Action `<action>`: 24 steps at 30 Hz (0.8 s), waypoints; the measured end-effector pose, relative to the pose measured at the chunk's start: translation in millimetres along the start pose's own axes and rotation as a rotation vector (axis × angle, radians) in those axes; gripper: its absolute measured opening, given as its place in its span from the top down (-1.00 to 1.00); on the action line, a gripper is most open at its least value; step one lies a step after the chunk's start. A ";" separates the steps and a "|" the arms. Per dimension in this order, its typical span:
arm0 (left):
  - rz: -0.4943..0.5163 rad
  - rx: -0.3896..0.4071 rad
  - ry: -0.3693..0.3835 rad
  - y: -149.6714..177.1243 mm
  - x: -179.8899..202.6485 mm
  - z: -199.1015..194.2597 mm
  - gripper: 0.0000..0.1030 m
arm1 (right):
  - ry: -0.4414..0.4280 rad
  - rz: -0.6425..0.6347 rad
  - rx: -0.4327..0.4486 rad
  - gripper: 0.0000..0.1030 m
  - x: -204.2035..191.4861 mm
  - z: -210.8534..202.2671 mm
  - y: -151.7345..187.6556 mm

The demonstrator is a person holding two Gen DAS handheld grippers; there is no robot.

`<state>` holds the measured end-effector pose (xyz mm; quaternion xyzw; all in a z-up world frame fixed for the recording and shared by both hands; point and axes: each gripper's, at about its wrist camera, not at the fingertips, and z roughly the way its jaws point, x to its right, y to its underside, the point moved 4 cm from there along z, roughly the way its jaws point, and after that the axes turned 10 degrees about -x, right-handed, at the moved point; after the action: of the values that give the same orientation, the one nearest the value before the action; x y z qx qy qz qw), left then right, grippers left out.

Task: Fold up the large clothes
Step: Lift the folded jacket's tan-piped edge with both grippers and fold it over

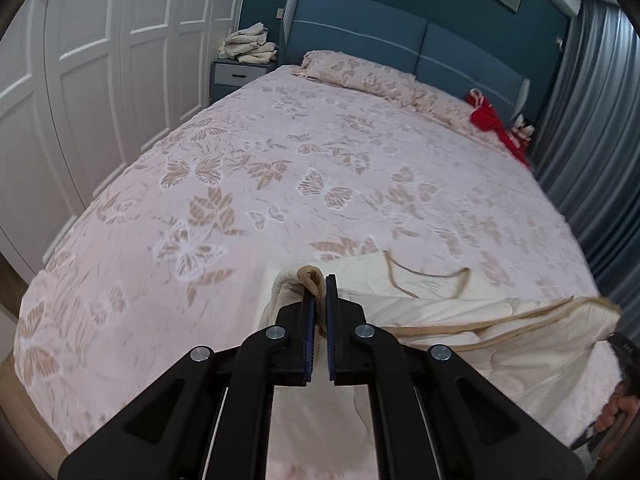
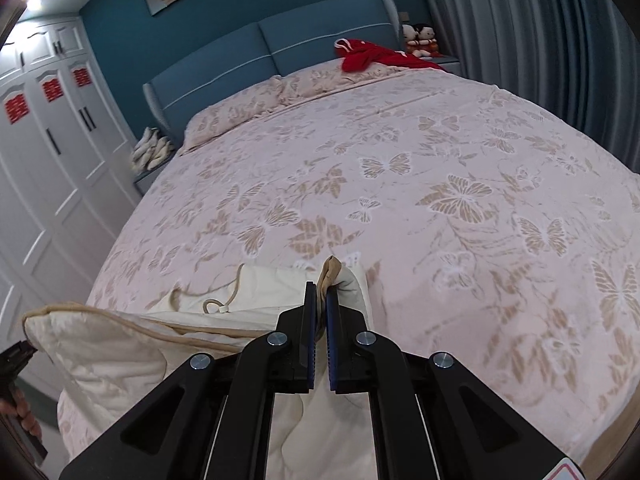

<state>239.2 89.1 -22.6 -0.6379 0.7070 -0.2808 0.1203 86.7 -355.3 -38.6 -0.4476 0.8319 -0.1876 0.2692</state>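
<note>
The left gripper (image 1: 319, 280) was clamped on a tan-trimmed corner of the cream garment (image 1: 500, 344), its blue pads pinching a bunched fold of the cloth, and the right gripper (image 2: 320, 292) was clamped in the same way on another tan-edged corner of that garment (image 2: 120, 356). The garment hung between the two grippers over the foot edge of the bed (image 1: 280, 168), its upper part lying on the butterfly-patterned bedspread near that edge, with a tan drawstring (image 1: 424, 276) looped across it. The left wrist view alone showed the drawstring as one long open loop, a heap of pale folded cloth (image 1: 250, 44) on a nightstand (image 1: 236, 76) beside the headboard, and fingers of a hand (image 1: 618, 412) at the right edge of the frame. The right wrist view alone showed a small white toggle (image 2: 221, 309) on the drawstring, two dolls (image 2: 420, 40) on the far nightstand, and red paper cut-outs (image 2: 52, 90) on the white wardrobe doors; they looked like Chinese characters but were too small to read with certainty. Both views showed a red garment (image 2: 372, 58) lying at the head corner of the bed next to the grey curtain (image 2: 520, 40), and a long picture on the teal wall above the blue headboard (image 2: 280, 52). No brand or label could be read anywhere.
</note>
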 end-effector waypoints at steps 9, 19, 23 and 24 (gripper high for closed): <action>-0.029 -0.060 -0.049 -21.0 -2.7 70.6 0.92 | 0.052 0.032 -0.036 0.93 -2.2 60.3 -17.3; -0.016 -0.137 -0.105 -18.3 -2.2 130.8 0.91 | 0.110 0.033 -0.096 0.93 0.5 112.4 -15.1; -0.006 -0.159 -0.121 -14.1 -2.2 147.5 0.91 | 0.123 0.042 -0.120 0.93 3.7 129.4 -10.5; -0.007 -0.164 -0.122 -13.3 -2.5 150.6 0.91 | 0.127 0.041 -0.126 0.93 4.7 133.5 -8.8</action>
<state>330.2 54.5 -138.2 -0.6638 0.7168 -0.1832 0.1095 172.5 -373.4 -139.7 -0.4336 0.8665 -0.1572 0.1910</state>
